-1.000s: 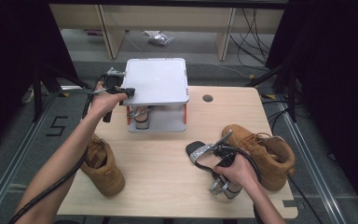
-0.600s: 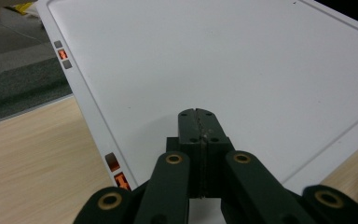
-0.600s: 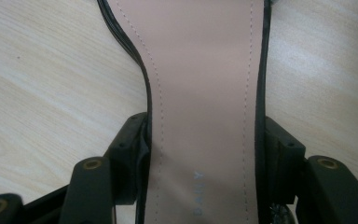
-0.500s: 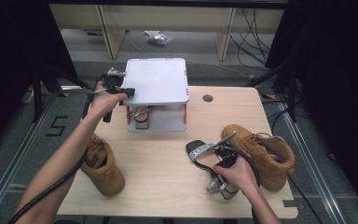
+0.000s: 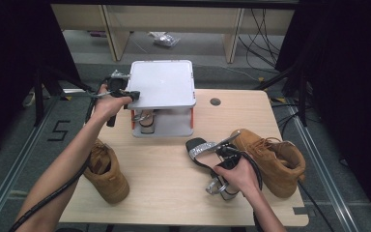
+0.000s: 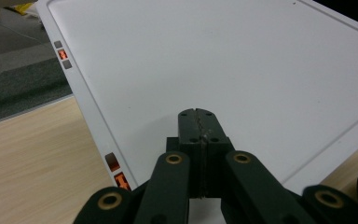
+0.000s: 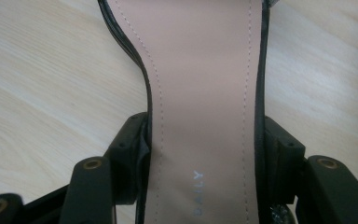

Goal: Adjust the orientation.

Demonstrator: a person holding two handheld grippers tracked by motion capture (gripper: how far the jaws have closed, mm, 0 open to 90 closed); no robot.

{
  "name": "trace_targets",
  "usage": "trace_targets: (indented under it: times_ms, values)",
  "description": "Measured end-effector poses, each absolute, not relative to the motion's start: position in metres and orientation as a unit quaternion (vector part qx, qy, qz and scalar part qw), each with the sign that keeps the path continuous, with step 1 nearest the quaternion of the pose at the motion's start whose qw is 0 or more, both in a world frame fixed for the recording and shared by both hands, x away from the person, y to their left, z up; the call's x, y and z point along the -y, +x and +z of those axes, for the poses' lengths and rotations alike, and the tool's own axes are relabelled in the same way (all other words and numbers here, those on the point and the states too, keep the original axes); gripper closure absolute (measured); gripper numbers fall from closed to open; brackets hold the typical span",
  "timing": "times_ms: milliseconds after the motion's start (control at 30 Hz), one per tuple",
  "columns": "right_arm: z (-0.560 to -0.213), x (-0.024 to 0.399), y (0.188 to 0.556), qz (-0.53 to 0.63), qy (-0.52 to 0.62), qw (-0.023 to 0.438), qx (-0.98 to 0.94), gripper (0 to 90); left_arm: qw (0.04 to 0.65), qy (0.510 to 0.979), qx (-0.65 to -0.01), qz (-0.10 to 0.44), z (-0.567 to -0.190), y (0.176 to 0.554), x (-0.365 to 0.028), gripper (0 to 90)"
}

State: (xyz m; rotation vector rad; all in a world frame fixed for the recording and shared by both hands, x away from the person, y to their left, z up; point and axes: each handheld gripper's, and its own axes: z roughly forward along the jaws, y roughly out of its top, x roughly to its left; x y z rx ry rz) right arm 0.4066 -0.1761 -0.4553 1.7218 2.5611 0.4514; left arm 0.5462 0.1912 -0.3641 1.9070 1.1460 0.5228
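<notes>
The right gripper (image 7: 200,154) clamps a black sandal (image 7: 205,84) across its sole; the left gripper (image 6: 198,116), closed empty, rests on the rack (image 5: 162,82). Slide the sandal in level.

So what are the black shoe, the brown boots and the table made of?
The black shoe looks like leather: a smooth tan insole with stitched edges and a sparkly strap across the toe, maybe rhinestones. The brown boots look like matte suede or nubuck, soft and not shiny. The table shows pale wood grain, likely a printed laminate and not solid wood.
</notes>
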Motion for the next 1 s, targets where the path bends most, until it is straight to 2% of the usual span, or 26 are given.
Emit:
trace_targets:
  times_ms: [500,1000]
  values:
    - [-0.442,0.136,0.43,0.179,0.548,0.011,-0.817,43.5,0.418,0.758,-0.456,0.208,-0.365,0.546,-0.192,89.5]
    - [-0.443,0.102,0.458,0.197,0.561,0.04,-0.803,43.5,0.419,0.758,-0.455,0.206,-0.365,0.546,-0.192,89.4]
